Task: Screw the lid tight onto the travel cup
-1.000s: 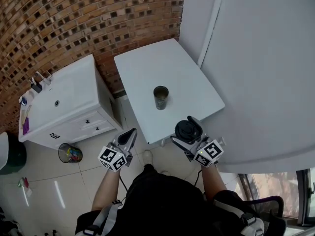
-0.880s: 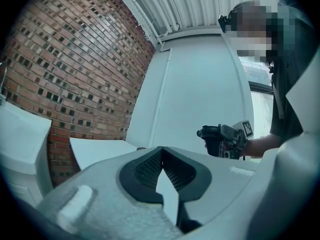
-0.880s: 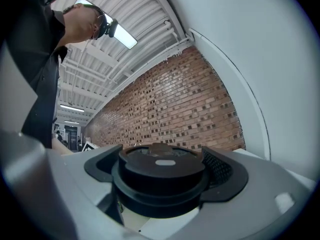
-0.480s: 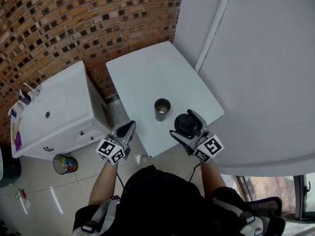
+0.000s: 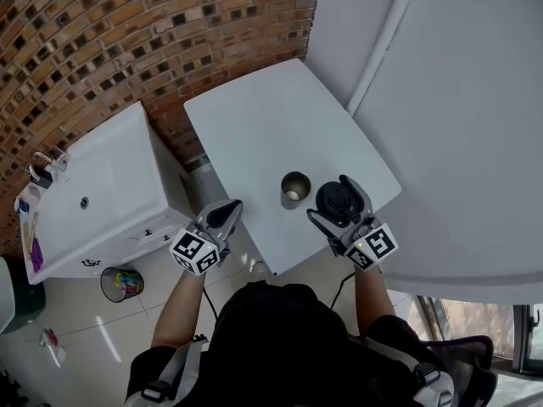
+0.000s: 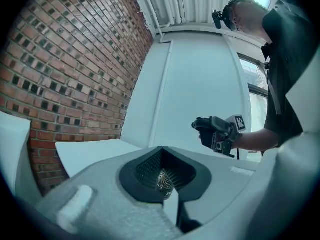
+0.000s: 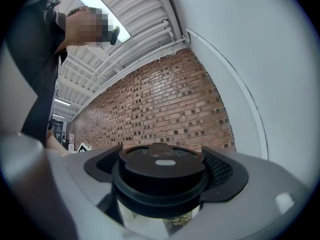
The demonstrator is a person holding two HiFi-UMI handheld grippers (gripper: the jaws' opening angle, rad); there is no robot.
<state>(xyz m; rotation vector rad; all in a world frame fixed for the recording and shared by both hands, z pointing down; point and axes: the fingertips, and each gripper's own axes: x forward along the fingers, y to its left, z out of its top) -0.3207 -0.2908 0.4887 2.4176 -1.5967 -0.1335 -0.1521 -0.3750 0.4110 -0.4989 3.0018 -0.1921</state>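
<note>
Brick wall (image 5: 102, 41) meets plain white panels behind one white desk (image 5: 263, 125), with a white sink cabinet (image 5: 110, 185) to its left and a small waste bin (image 5: 121, 283) on the tiled floor.

One travel cup (image 5: 294, 190) stands upright near the desk's front edge. Its long axis is vertical and its open mouth faces up, with no lid on it.

One black round lid (image 5: 336, 198) is clamped between the jaws of the right hand-held gripper (image 5: 339, 203), just to the right of the cup and apart from it. The lid lies flat with its top face up, so its axis runs the same way as the cup's. In the right gripper view the lid (image 7: 160, 176) fills the space between the two dark pads, and a patterned strip of the cup (image 7: 177, 223) shows below it.

The left hand-held gripper (image 5: 226, 213) hangs off the desk's left front edge, to the left of the cup. Its jaws are closed together on nothing, and the left gripper view shows the pads (image 6: 150, 166) meeting. That view also shows the right hand-held gripper beyond them, held level.
</note>
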